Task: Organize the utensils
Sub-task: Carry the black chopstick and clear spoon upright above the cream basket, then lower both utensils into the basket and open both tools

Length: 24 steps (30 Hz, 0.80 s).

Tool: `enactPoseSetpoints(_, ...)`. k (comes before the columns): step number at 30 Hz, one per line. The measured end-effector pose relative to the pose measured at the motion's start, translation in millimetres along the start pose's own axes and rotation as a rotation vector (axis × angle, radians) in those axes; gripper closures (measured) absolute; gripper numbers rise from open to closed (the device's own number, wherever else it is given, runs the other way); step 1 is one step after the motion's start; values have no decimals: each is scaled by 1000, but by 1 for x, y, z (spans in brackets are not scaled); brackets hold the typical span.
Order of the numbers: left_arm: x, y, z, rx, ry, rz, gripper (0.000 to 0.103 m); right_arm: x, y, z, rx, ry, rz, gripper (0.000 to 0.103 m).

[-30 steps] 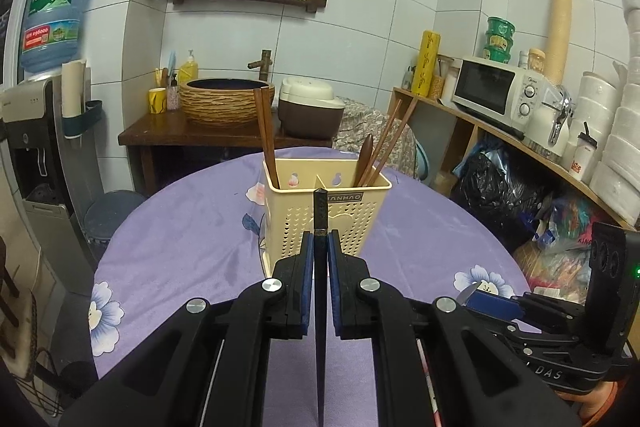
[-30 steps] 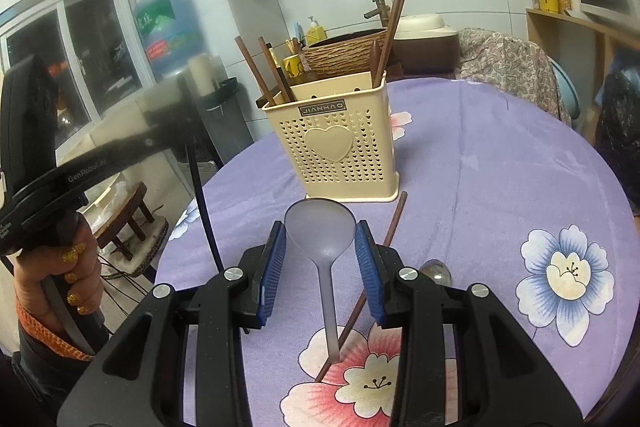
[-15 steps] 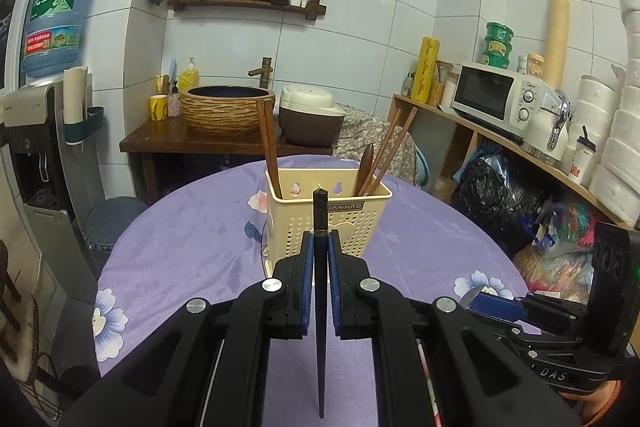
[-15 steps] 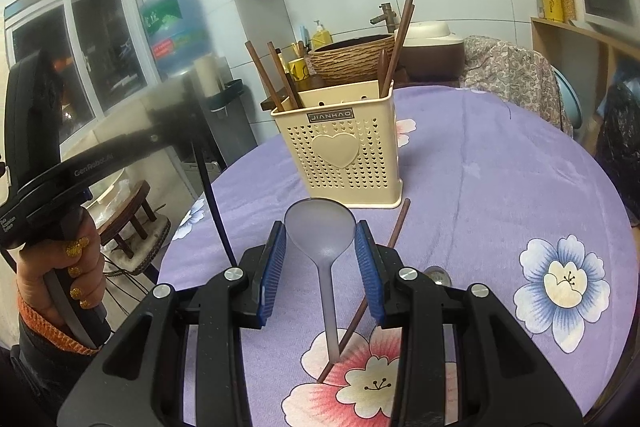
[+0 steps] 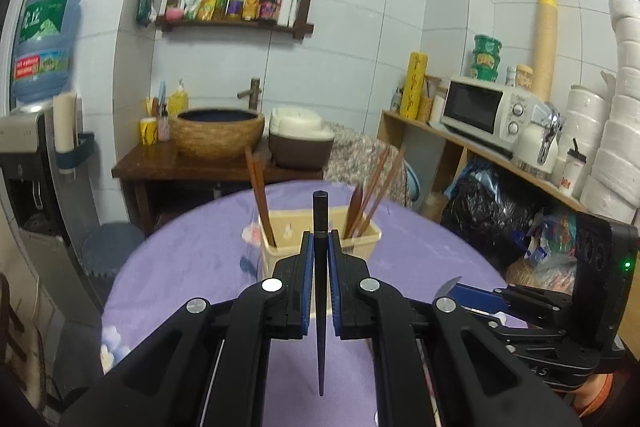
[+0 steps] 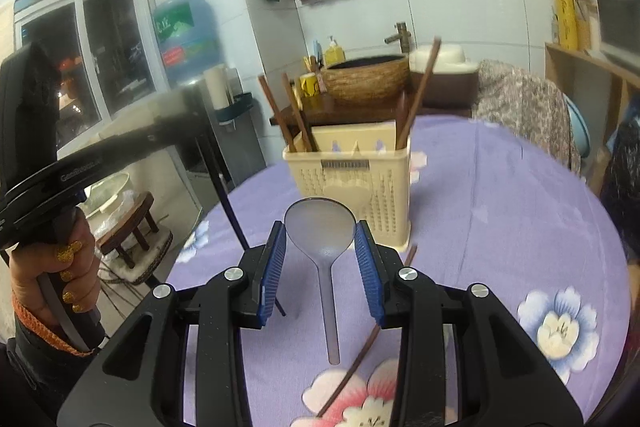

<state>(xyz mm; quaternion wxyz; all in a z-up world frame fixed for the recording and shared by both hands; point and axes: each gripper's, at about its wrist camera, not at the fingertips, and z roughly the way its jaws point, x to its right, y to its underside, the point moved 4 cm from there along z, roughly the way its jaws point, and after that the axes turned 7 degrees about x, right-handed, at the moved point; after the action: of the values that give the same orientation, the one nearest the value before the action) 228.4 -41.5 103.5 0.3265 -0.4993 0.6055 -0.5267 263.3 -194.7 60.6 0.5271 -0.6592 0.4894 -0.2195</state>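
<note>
Purple table (image 6: 500, 211): one caddy (image 6: 352, 183), one loose chopstick (image 6: 360, 343).

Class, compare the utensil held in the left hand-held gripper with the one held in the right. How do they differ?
The black chopstick in the left hand-held gripper is a thin, dark, tapering stick. The grey spoon in the right hand-held gripper is pale, with a broad round bowl, so its jaws stand wider. Both are clamped between blue pads, off the table, facing the cream holder.

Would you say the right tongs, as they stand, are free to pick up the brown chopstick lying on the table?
Probably not: the right tongs are already shut on a grey spoon, though the brown chopstick lies unobstructed just below them.
</note>
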Motion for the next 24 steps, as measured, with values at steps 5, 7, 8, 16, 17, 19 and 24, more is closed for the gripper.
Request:
enactPoseSetpoints(5, 3, -65, 5, 81, 13, 12, 94, -9, -72, 7, 119, 5, -53, 66)
enactPoseSetpoints(7, 2, -95, 13, 119, -8, 14, 94, -12, -102, 13, 162, 20, -77, 66)
enactPoseSetpoints(8, 1, -105, 17, 134, -17, 10, 94, -13, -115, 17, 179, 31, -88, 66)
enactPoseSetpoints(16, -9, -110, 67, 155, -91, -14, 94, -1, -144, 71, 221, 109, -95, 66)
enactPoseSetpoints(17, -10, -103, 73, 144, -96, -19, 94, 3, -138, 79, 210, 115, -91, 66)
enactPoseSetpoints(19, -13, -88, 82, 122, -98, -29, 94, 11, -124, 96, 182, 128, -75, 66)
enactPoseSetpoints(24, -16, -45, 97, 55, -108, -17, 94, 29, -84, 120, 106, 144, -43, 66)
